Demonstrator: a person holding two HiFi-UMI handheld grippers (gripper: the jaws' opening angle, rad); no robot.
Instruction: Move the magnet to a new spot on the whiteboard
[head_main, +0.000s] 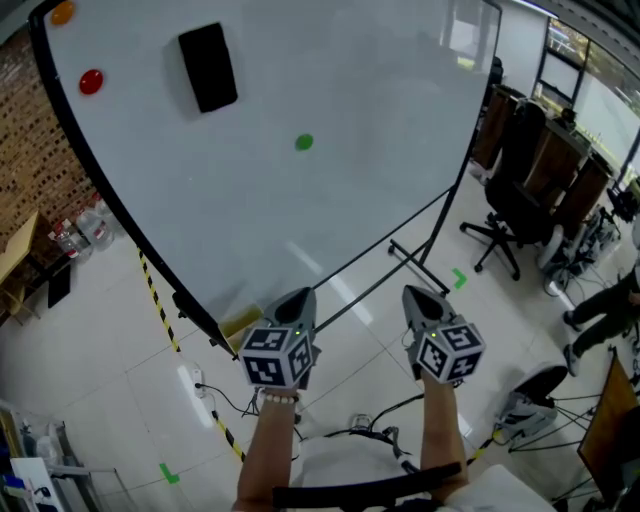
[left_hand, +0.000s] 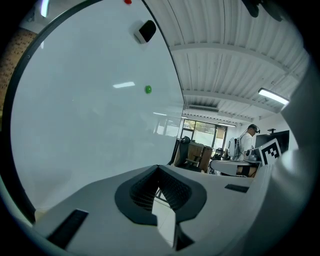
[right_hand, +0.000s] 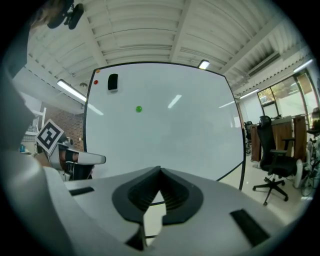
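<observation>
A small green magnet (head_main: 304, 142) (left_hand: 148, 89) (right_hand: 138, 108) sticks near the middle of the whiteboard (head_main: 330, 190) (right_hand: 165, 135). A red magnet (head_main: 91, 81) and an orange one (head_main: 62, 13) sit near the board's top left corner, beside a black eraser (head_main: 207, 67) (right_hand: 113, 82). Both grippers hang well short of the board, held side by side. My left gripper (head_main: 297, 301) (left_hand: 159, 169) has its jaws together with nothing between them. My right gripper (head_main: 421, 297) (right_hand: 160, 171) is likewise shut and empty.
The whiteboard stands on a black wheeled frame (head_main: 418, 262). Yellow-black tape (head_main: 158, 300) runs along the floor under its left side. Office chairs (head_main: 520, 205) and desks stand to the right, with a person's legs (head_main: 600, 320) at the far right. Cables (head_main: 215, 395) lie on the tiles.
</observation>
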